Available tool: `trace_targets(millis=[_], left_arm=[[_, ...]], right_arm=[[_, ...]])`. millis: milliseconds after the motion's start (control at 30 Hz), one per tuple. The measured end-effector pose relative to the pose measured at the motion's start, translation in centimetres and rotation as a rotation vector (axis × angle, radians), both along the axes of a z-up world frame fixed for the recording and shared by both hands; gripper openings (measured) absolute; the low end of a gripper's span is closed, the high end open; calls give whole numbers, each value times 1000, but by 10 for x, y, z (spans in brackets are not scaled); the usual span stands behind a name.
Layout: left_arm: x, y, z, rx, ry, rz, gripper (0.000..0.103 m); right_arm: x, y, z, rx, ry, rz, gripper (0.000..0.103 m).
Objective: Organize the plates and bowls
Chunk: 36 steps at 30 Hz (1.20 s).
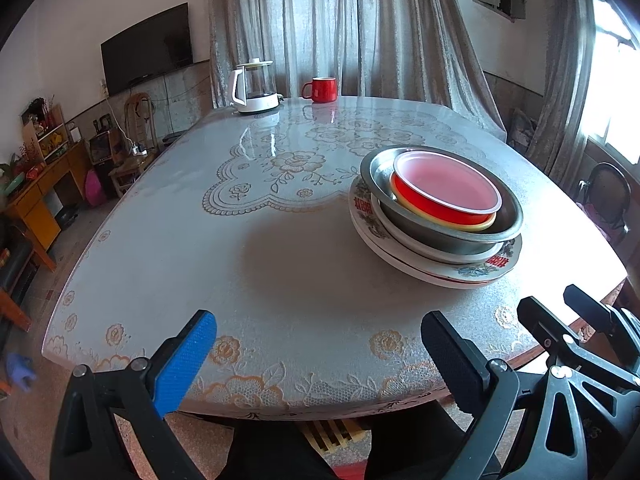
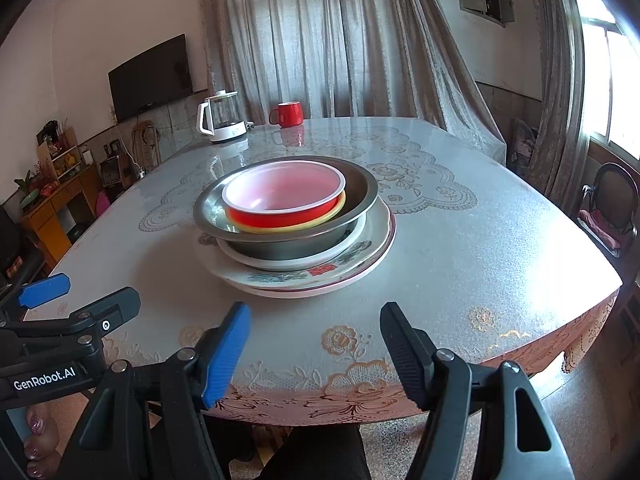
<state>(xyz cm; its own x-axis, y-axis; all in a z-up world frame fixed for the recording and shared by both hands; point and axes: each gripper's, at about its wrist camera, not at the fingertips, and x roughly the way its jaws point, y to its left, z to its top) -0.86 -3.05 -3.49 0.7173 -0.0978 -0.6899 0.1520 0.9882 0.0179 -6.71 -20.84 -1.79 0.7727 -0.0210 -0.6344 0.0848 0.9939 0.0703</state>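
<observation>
- On the table [image 2: 460, 240], near its front edge: one nested stack, every piece sitting inside or on the one below, largest at the bottom.
- Red bowl [image 2: 285, 196], white inside, topmost; seated in a yellow bowl [image 2: 318, 220] of which only the rim shows. The close fit suggests they are a matching pair, nested to save room.
- Metal basin [image 2: 360, 192], wide-rimmed, holding both bowls; it rests in a white dish [image 2: 352, 246].
- Patterned plate [image 2: 340, 268], floral border with red marks, under the dish; a further pink-edged rim shows beneath it. The flat, broad pieces at the bottom give the pile a steady footing.
- Left gripper [image 1: 316, 356]: tongs spread apart, nothing between them, held off the table edge to the left of the stack.
- Right gripper [image 2: 314, 354]: tongs likewise spread wide and empty, pointed at the stack from the near side; no contact.
- Judgement: with all the ware gathered in one pile and both tools clear, the sorting looks finished or nearly so.
- Far edge, well apart from the stack: kettle [image 2: 222, 118] and red mug [image 2: 289, 114], untouched.
</observation>
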Motion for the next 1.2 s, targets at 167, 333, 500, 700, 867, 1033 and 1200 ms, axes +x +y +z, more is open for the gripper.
trace_targets(millis=[167, 333, 500, 700, 867, 1033, 1200], left_arm=[[2, 0, -3, -3, 11, 0, 103], [1, -3, -4, -4, 12, -13, 103], [1, -4, -3, -6, 10, -18, 103], [1, -5, -4, -8, 15, -19, 103], [2, -5, -3, -9, 14, -19, 103], [2, -4, -4, -21, 15, -25, 103], [0, -3, -3, -30, 12, -28, 103]], right_arm=[[0, 0, 1, -1, -6, 1, 68], [1, -1, 0, 4, -1, 2, 68], [1, -1, 0, 5, 0, 0, 68], [1, -1, 0, 6, -1, 1, 68], [2, -1, -1, 6, 1, 1, 68], [2, -1, 0, 7, 0, 2, 68], [3, 0, -1, 6, 0, 6, 68]])
